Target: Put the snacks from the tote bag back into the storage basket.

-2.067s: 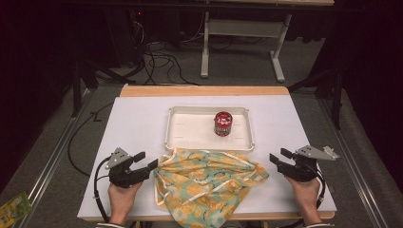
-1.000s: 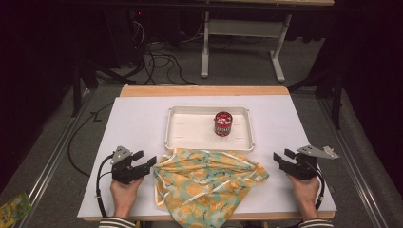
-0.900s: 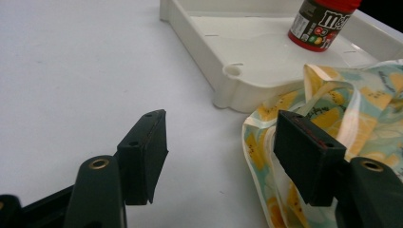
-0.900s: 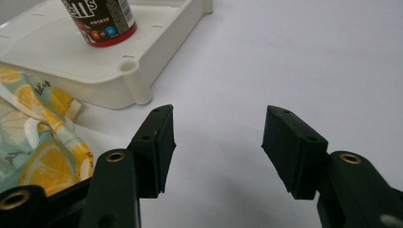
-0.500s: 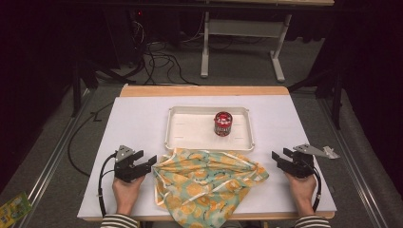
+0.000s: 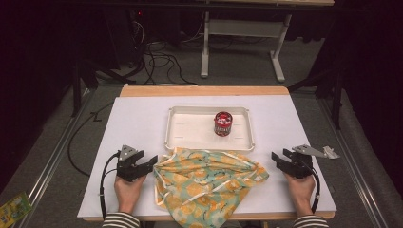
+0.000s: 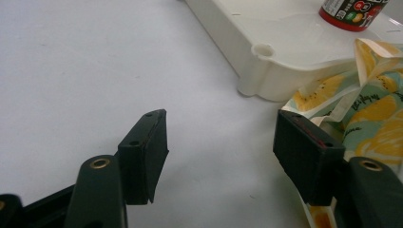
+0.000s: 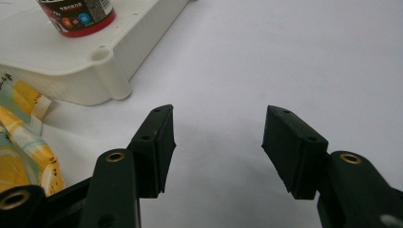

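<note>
Left hand-held gripper (image 6: 151, 164) rests on the white counter (image 6: 133, 123) with its jaws spread and nothing between them; one jaw tip lies just beside the left edge of the cloth (image 6: 209, 183). Right hand-held gripper (image 6: 275, 159) sits near the cloth's right corner, apart from it, jaws also parted and empty.

The cloth is a crumpled, pale green fabric printed with orange and yellow citrus slices, edged with a light hem, lying at the near middle of the counter. Its far edge touches the near rim of the white tray (image 6: 190, 142), where a small red can (image 6: 222, 123) stands upright. Its near tip hangs past the counter edge and is cut off by the frame. The can's label is too blurred to read.
</note>
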Demonstrator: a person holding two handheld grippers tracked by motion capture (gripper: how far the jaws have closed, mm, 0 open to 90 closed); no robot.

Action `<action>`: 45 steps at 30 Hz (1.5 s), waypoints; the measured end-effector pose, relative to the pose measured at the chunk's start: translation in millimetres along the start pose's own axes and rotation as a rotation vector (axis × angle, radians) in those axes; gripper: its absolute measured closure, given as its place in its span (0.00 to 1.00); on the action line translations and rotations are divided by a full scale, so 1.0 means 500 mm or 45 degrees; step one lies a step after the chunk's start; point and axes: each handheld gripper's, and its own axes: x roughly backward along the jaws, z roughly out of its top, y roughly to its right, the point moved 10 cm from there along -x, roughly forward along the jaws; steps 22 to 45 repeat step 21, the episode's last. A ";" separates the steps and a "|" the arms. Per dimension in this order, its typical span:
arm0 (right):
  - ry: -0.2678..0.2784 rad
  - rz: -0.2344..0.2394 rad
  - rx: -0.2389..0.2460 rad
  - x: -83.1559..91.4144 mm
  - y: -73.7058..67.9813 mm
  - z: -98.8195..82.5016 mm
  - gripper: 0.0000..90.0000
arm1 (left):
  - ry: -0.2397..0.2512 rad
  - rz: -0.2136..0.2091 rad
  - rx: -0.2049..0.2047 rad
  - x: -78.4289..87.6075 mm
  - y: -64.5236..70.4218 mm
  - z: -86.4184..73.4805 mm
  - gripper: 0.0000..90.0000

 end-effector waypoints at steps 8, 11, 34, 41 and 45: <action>0.014 0.000 -0.008 0.000 0.002 0.000 0.49 | -0.014 0.017 -0.005 -0.003 -0.001 -0.004 0.40; 0.014 0.002 -0.013 0.000 0.001 -0.001 0.49 | -0.013 0.018 -0.005 -0.002 -0.001 -0.004 0.40; 0.019 -0.002 -0.006 0.001 0.001 0.000 0.49 | -0.008 0.009 -0.007 -0.002 0.001 -0.004 0.40; 0.019 -0.002 -0.006 0.001 0.001 0.000 0.49 | -0.008 0.009 -0.007 -0.002 0.001 -0.004 0.40; 0.019 -0.002 -0.006 0.001 0.001 0.000 0.49 | -0.008 0.009 -0.007 -0.002 0.001 -0.004 0.40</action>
